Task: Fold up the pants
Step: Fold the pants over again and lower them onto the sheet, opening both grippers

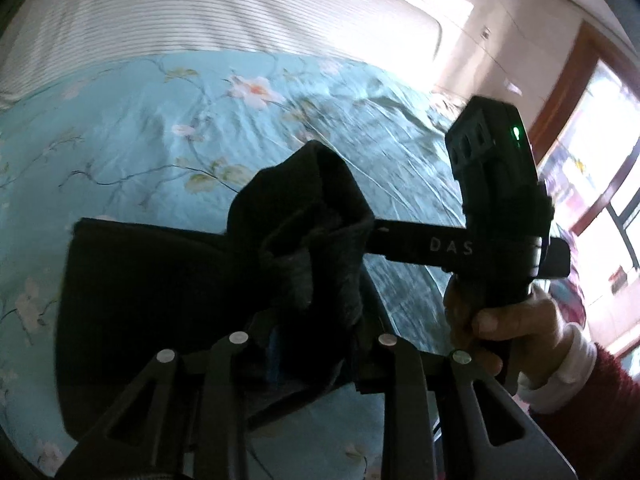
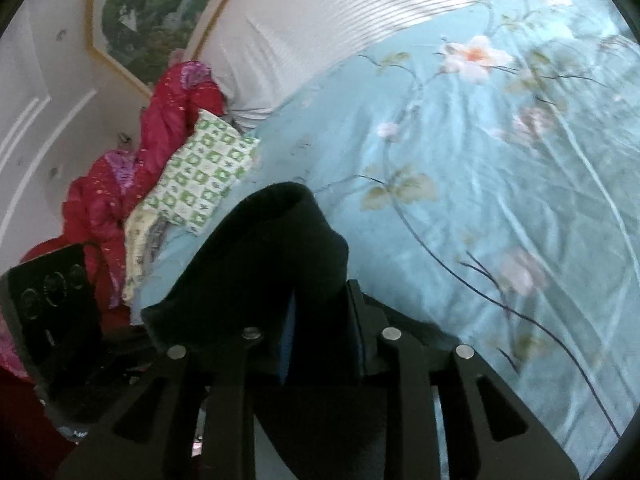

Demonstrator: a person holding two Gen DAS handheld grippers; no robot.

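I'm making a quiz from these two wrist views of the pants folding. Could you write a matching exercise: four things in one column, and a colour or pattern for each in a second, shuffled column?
Things:
1. pants
2. bedspread
3. pillow
4. quilt

Colours or patterns:
A. green and white check
B. light blue with flowers
C. black
D. red

Pairs: 1-C, 2-B, 3-A, 4-D

The pants are bunched between the fingers of both the left gripper and the right gripper, above the bedspread. The pillow and quilt lie at the bed's edge in the right wrist view.
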